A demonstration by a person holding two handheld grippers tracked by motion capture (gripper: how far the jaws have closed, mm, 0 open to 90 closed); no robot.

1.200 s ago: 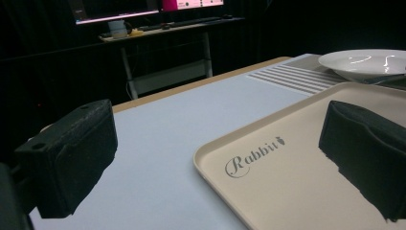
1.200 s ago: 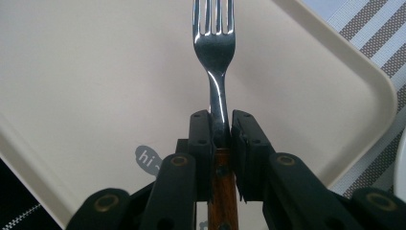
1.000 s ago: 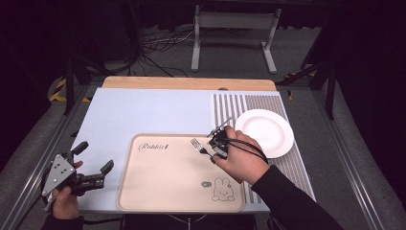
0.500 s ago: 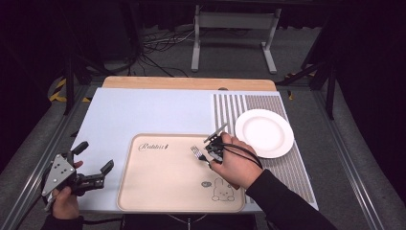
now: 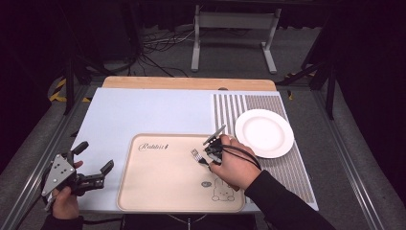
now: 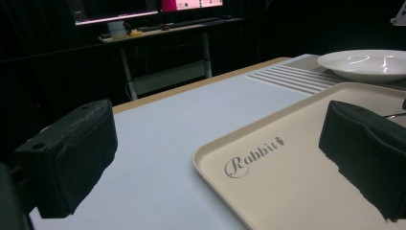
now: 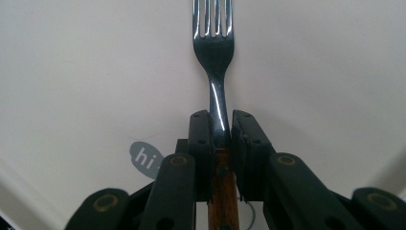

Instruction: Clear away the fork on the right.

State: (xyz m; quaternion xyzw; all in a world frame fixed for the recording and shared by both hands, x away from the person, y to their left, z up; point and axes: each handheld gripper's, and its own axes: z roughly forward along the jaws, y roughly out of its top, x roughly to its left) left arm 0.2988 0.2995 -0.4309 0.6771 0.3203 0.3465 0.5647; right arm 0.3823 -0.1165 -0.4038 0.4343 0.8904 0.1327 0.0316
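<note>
Clearly a light, rigid piece: fork with a polished metal head and neck and a wooden handle, pinched by the right tool just where metal meets wood. Jaws pressed together on the neck from both sides, tines pointing away from the hand, over the pale bed of the cream tray. Seen from the high view, fork near the tray's right half, above the rabbit print, tines toward the tray's middle; cannot tell whether the tines already touch the tray or hang just above it.

Likely slippery on the steel part, so better held on the wooden handle or, as now, at the junction where the neck narrows and the pads can bite. Stiff enough not to flex, light enough for a modest squeeze, but long ahead of the grip, so liable to pivot between the pads if knocked at the tines. Not fragile, though apt to clatter and skid on the smooth tray if dropped.

Left tool spread wide and empty, low over the counter left of the tray. White plate apart on the striped mat, right of the tray.
</note>
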